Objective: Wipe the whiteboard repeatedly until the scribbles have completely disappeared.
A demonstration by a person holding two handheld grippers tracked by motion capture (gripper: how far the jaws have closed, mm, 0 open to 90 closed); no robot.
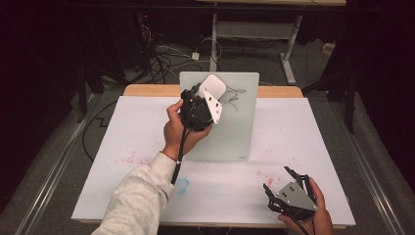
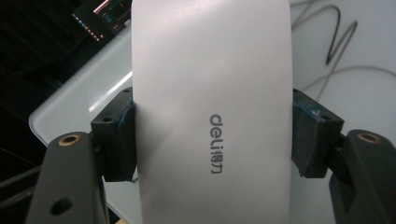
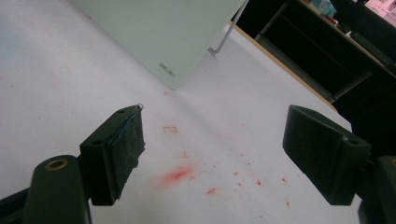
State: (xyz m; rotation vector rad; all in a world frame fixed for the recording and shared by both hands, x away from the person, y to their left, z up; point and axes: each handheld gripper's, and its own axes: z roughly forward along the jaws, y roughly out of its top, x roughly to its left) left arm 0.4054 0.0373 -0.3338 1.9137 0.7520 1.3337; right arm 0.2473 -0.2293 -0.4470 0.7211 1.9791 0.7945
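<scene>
A smooth, pale glass board with rounded corners is lying on a white paper sheet that is covering a wooden table. The paper is showing red smudges and a faint blue stain. Thin dark scribbles are marking the board's far part.

A white, rounded rectangular eraser with matte plastic skin and grey lettering is sitting above the board's upper left area. The left gripper is clamping it, both dark pads pressing its long sides.

The right gripper is resting near the paper's lower right edge, well apart from the board, its jaws standing wide with nothing between them. Open paper is stretching between the two hands.
</scene>
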